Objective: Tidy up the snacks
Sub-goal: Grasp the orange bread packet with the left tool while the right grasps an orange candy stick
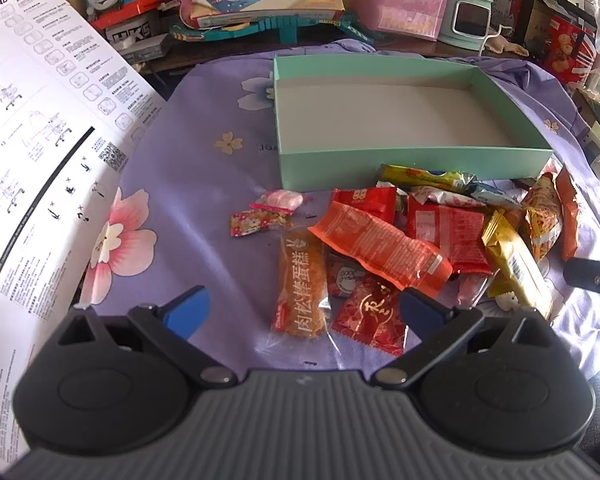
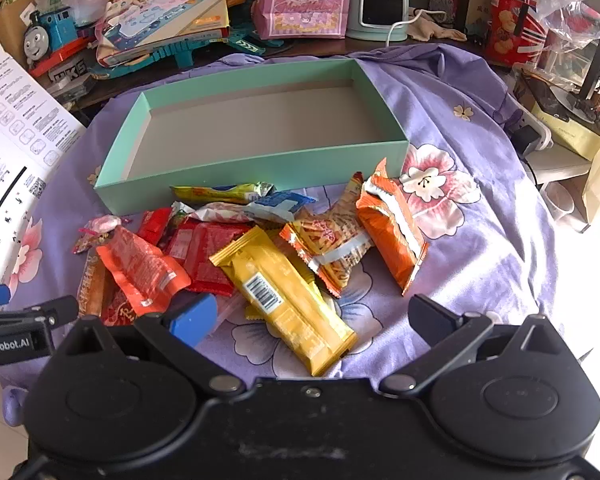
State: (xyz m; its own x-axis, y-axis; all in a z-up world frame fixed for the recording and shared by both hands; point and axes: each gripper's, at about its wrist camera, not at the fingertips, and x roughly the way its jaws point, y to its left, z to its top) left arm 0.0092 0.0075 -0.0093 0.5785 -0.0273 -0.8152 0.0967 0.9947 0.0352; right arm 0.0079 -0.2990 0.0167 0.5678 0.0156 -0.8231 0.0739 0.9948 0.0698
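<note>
The table is covered with a purple cloth (image 2: 480, 128) printed with flowers, and toys, boxes and a printed instruction sheet (image 1: 40, 128) crowd its far and left edges. Beyond both tongs lies 1 mint-green box (image 2: 256, 168), shallow and with nothing in it, and the snacks lie in a loose pile between this box and the tongs. The left tongs (image 1: 304, 304) stand wide apart, clamped on nothing, with an orange cake bar (image 1: 300, 284) and a dark red packet (image 1: 370, 316) just ahead of them, between the tips. The right tongs (image 2: 312, 316) are also wide apart and hold nothing; a yellow bar (image 2: 284, 300) lies between their tips, pointing toward the box. I judge the packets as light and soft, with slippery, crinkling film, so a pinch on a sealed end may slip; it seems better to take each one across the middle, gently, because biscuits and cake inside can break. The yellow bar looks the stiffest and should be the easiest to lift. I count 2 orange puffed bags (image 2: 392, 236) beyond the right tongs, 1 long orange wrapper (image 1: 380, 248), 1 yellow bar, 1 cake bar and 2 small candies (image 1: 268, 212) beyond the left tongs; the red packets overlap, so their number I cannot tell surely.
</note>
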